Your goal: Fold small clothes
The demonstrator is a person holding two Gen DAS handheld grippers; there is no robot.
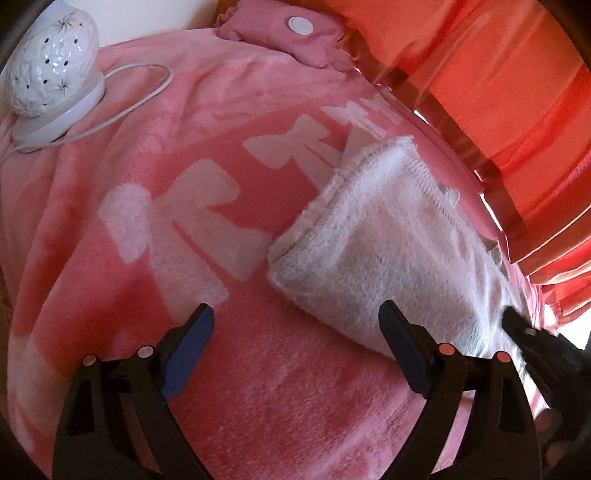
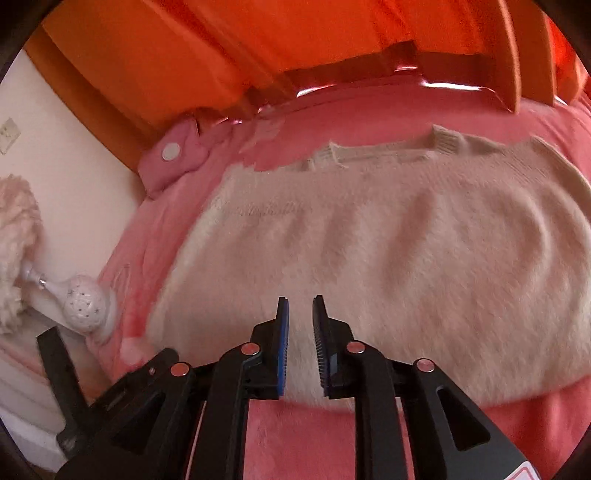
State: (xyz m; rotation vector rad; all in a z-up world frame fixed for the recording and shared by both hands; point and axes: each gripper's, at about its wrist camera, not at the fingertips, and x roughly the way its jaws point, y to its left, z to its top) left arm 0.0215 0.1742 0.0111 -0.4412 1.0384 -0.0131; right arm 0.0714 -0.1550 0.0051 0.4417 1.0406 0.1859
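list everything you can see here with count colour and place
sweater: one, cream, folded on the blanket near the curtain
blanket: one, pink with white bows, covering the bed
lamp: one, white, on the blanket's far left corner, cord trailing beside it
pouch: one, pink with a white round button, at the far edge of the blanket
curtain: one, orange-red, hanging along the bed's right side
wall: one, cream, behind the lamp
left gripper: one, black with blue pads, wide open above the blanket
right gripper: one, black with blue pads, narrow gap, over the sweater's near edge
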